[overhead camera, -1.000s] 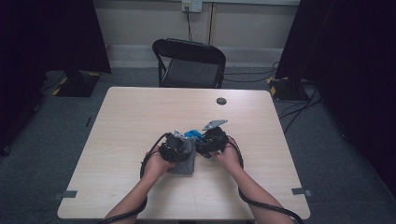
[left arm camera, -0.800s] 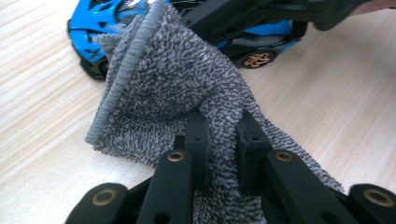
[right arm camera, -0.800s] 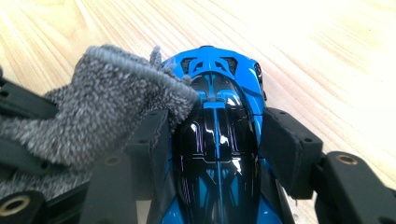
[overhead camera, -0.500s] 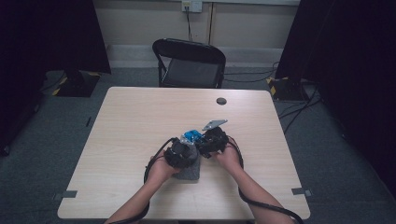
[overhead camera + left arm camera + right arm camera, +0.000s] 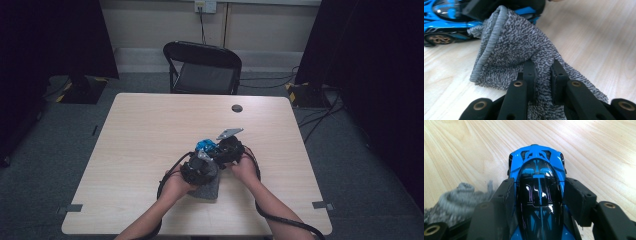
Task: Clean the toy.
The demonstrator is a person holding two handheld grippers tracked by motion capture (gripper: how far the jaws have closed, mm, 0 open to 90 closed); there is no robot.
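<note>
gripping the blue toy car (image 5: pixel 537 195) by its sides in the right gripper (image 5: pixel 537 202), pinching the grey cloth (image 5: pixel 524 50) in the left gripper (image 5: pixel 543 75) against it mid-table, probably wiping, finish unclear.

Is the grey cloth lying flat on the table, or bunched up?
Bunched up. The cloth is pinched between the left gripper jaws, and its hemmed edge rises in a fold above the table.
</note>
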